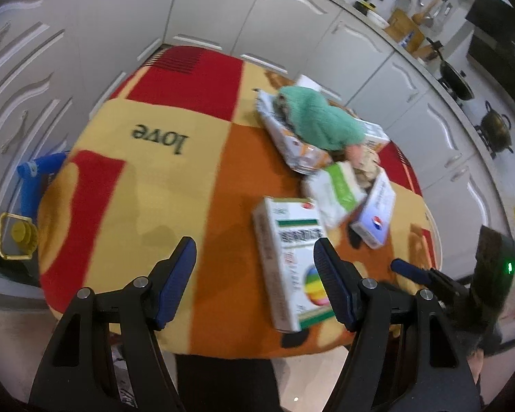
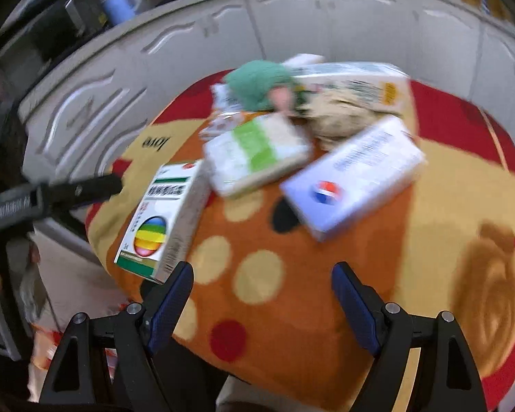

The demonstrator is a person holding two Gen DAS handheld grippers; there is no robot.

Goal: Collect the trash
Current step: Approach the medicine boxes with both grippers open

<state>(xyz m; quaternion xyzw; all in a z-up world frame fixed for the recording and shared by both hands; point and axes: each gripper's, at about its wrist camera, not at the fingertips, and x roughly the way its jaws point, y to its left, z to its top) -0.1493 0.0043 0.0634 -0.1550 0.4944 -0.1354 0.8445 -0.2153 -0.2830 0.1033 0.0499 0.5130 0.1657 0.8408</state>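
A pile of trash lies on a round table with a red, orange and yellow cloth (image 1: 161,178). Nearest is a white box with a rainbow circle (image 1: 292,264), also in the right wrist view (image 2: 161,219). Behind it lie a green-striped white pack (image 1: 340,189) (image 2: 257,151), a lilac box with a red-blue logo (image 1: 376,213) (image 2: 353,175), a foil snack bag (image 1: 292,140), a long carton (image 2: 360,82) and a green fuzzy cloth (image 1: 316,116) (image 2: 257,82). My left gripper (image 1: 254,285) is open and empty, just left of the rainbow box. My right gripper (image 2: 262,302) is open and empty over the table's near edge.
White kitchen cabinets (image 1: 223,10) ring the table. A blue and yellow object (image 1: 27,202) stands at the table's left edge. Pots sit on a stove (image 1: 491,127) at the right. The right gripper (image 1: 425,274) shows in the left wrist view, and the left gripper (image 2: 68,192) in the right one.
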